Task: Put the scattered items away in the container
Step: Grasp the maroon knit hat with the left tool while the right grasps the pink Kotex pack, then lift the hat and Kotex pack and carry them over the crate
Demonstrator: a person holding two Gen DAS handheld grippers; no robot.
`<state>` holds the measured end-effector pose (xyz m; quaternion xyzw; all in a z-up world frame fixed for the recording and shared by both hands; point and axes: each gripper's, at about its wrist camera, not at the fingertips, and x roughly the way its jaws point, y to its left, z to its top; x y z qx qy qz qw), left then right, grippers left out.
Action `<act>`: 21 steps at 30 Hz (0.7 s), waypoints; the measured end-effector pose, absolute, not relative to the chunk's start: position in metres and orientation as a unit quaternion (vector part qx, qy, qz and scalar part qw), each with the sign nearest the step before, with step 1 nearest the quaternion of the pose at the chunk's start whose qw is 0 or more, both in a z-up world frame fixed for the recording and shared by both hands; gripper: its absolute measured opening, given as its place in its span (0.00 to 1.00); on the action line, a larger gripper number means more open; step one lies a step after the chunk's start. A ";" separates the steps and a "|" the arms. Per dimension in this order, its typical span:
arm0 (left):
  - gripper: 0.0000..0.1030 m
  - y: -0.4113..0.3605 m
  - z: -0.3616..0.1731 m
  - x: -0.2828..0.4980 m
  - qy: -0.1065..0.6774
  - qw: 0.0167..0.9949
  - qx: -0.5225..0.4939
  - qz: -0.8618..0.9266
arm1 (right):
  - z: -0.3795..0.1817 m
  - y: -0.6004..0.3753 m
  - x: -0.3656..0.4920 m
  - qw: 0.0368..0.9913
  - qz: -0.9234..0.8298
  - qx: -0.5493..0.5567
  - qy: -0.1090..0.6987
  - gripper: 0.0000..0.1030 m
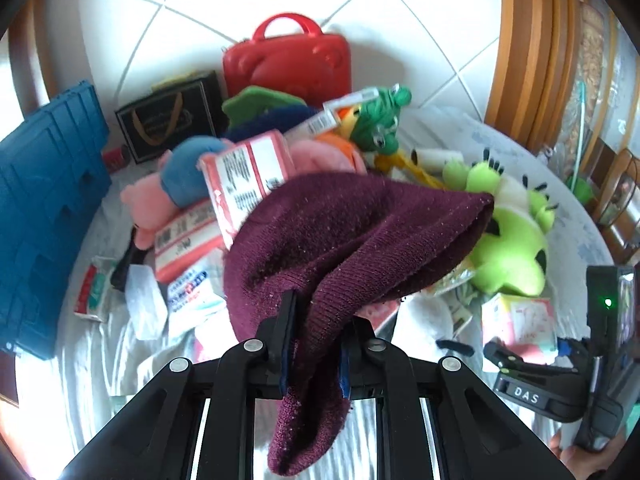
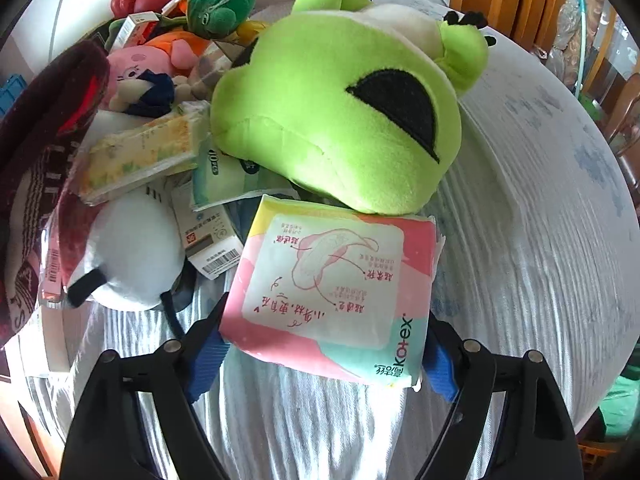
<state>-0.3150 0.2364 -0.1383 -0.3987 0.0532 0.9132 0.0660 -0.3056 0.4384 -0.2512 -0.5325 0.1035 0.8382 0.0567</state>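
While my left gripper [image 1: 316,344] pinches the purple knit hat [image 1: 352,240] tight between its two fingers, the hat hangs up off the bed in front of me. Off to its left stands the blue crate [image 1: 44,208]. My right gripper [image 2: 324,356] has its fingers wide apart, one on each side of the pink pad pack [image 2: 332,292] (I cannot tell if they touch it). Just past that pack lies the lime green frog toy [image 2: 340,112], resting on the pack's far edge. To its left sits a white plush [image 2: 132,256].
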 end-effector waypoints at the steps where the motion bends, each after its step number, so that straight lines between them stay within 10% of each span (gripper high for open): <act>1: 0.16 0.234 -0.130 -0.313 0.052 0.063 -0.390 0.917 | -0.243 0.439 -0.302 0.052 0.843 -0.525 0.107 0.80; 21: 0.16 0.177 -0.005 -0.282 0.039 -0.044 -0.259 0.964 | -0.058 0.370 -0.308 -0.137 0.931 -0.333 0.068 0.80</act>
